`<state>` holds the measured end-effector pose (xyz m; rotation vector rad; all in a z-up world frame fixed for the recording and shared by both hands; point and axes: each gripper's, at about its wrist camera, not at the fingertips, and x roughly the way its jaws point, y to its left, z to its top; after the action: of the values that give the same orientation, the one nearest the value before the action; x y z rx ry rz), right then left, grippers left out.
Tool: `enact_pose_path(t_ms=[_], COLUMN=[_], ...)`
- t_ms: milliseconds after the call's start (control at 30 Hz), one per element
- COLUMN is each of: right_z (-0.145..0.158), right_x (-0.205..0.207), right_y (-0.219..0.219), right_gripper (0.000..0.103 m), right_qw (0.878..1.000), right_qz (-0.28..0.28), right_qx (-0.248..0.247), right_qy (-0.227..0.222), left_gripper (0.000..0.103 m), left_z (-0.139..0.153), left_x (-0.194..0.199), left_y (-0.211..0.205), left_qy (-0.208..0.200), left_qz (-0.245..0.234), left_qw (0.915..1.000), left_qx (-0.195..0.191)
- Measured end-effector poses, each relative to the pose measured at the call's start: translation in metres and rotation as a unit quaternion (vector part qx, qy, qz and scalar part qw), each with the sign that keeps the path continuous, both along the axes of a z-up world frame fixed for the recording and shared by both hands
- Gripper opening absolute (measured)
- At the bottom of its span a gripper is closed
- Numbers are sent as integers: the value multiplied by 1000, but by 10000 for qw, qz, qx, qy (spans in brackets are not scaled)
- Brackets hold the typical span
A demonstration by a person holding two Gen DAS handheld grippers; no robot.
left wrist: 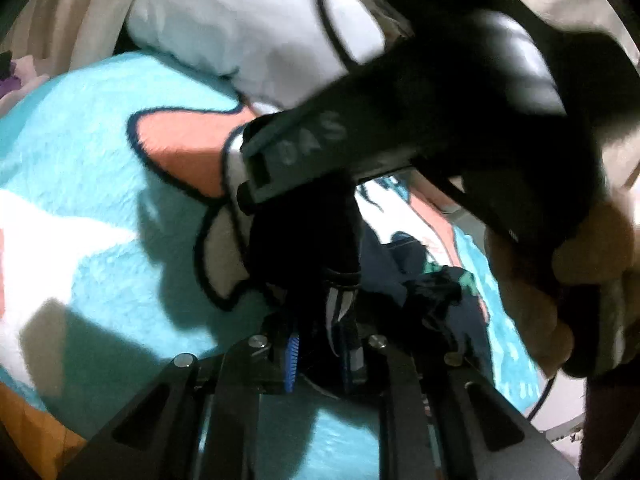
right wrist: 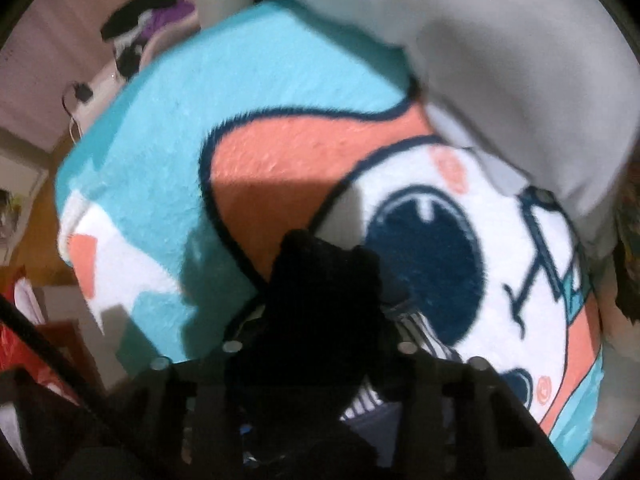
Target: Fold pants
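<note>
The pants [left wrist: 308, 240] are dark, near black, with a striped waistband, and hang bunched over a turquoise cartoon blanket [left wrist: 80, 152]. My left gripper [left wrist: 320, 344] is shut on the pants fabric between its blue-padded fingers [left wrist: 292, 356]. The right gripper's black body [left wrist: 420, 120] crosses the left wrist view just above, held by a hand [left wrist: 532, 280]. In the right wrist view the right gripper [right wrist: 320, 320] is shut on a dark bunch of the pants [right wrist: 324, 280], with striped fabric [right wrist: 420, 328] showing beside it. The fingertips are hidden by cloth.
A white pillow [left wrist: 240, 16] lies at the head of the bed and also shows in the right wrist view [right wrist: 500, 60]. More dark clothing [left wrist: 432, 292] lies on the blanket [right wrist: 160, 120]. Floor, a cable and red items [right wrist: 24, 320] lie beside the bed at left.
</note>
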<state>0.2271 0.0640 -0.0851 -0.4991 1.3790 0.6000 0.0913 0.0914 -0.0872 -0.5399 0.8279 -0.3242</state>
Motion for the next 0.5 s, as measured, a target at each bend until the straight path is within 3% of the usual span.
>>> enact_pose_path(t_ms=[233,400,500], right_z=[55,81,80], right_x=[-19,-27,-37], right_y=[-59,-120,-163], right_gripper=[35,35,35], right_qw=[9910,9679,9506], right_qz=[-533,-1226,-1632], right_qx=[1129,2079,2517], right_qy=[-483,-706,-794], left_gripper=[15,16,18], left_z=[36,51,57], left_x=[-16,-31,-31], left_y=[-31,-57,-81], left_qy=[-440,-657,-719], left_qz=[-338,-718,-995], left_qw=[9983,9945,9908], left_qx=[201,382,574])
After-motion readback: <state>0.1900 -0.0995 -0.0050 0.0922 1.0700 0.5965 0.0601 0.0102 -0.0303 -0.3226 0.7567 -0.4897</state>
